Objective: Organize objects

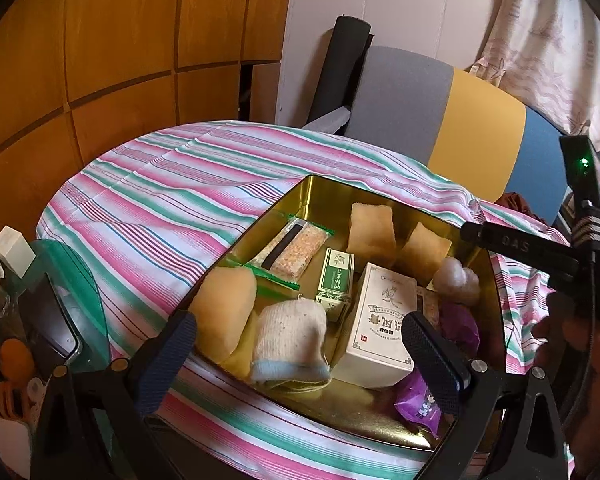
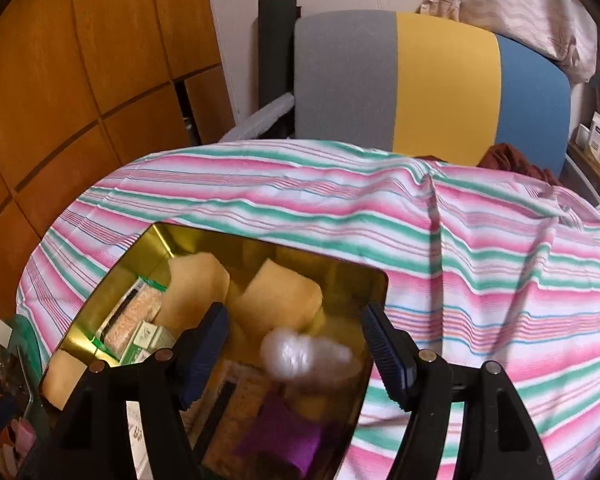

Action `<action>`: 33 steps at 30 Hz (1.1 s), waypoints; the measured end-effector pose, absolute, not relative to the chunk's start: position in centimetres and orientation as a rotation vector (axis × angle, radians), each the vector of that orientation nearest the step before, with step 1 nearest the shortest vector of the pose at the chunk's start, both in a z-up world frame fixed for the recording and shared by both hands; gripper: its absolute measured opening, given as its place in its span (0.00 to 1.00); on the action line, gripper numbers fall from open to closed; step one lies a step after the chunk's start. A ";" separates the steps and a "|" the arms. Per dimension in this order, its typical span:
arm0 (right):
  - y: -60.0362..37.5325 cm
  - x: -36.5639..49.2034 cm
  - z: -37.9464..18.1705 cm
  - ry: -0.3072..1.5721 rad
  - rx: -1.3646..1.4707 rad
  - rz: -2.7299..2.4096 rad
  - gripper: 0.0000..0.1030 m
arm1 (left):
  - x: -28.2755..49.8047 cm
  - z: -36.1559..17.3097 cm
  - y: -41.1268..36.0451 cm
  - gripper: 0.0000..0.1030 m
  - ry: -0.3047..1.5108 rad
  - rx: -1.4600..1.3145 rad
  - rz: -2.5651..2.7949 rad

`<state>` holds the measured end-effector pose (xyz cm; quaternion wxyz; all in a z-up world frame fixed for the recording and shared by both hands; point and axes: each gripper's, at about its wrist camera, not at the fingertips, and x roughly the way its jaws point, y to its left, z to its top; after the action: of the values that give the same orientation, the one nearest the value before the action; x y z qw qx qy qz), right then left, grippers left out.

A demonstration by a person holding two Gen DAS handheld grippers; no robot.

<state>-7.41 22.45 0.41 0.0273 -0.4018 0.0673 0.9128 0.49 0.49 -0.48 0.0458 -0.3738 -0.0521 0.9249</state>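
A gold tin tray (image 1: 300, 196) sits on the striped tablecloth and holds several items: a rolled knit sock (image 1: 290, 336), a white box (image 1: 382, 320), a green box (image 1: 335, 276), a cereal bar (image 1: 292, 250), yellow sponges (image 1: 370, 228) and purple packets (image 1: 418, 404). My left gripper (image 1: 296, 344) is open above the tray's near edge, jaws either side of the sock and white box, holding nothing. My right gripper (image 2: 296, 350) is open over the tray (image 2: 148, 240), above a white crinkly packet (image 2: 296, 354), which is blurred. It also shows in the left wrist view (image 1: 500, 240).
The striped cloth (image 2: 480, 260) covers the table to the right and behind the tray. A grey, yellow and blue chair back (image 2: 440, 80) stands behind the table. Clutter and a green glass edge (image 1: 60, 256) lie at the left. Wooden panels (image 1: 100, 40) line the wall.
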 end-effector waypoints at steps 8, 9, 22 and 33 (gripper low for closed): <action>20.2 -5.7 0.3 0.153 -1.274 2.811 0.68 | -0.1 -0.8 0.7 1.00 -0.130 -1.232 2.860; 20.1 -5.4 0.3 0.143 -1.275 2.811 0.68 | -0.2 -0.8 0.6 1.00 -0.129 -1.232 2.881; 18.1 -3.2 1.1 0.103 -1.245 2.800 0.68 | -0.9 -0.7 -1.2 1.00 -0.213 -1.338 2.875; 17.6 -1.3 1.4 0.124 -1.247 2.707 0.68 | -1.4 -0.9 -1.0 1.00 -0.076 -1.432 2.851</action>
<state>-1.28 17.59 1.42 0.0790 -0.4167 0.0416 0.9047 -1.37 -0.97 -0.86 -0.0251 -0.4486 -0.0240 0.8931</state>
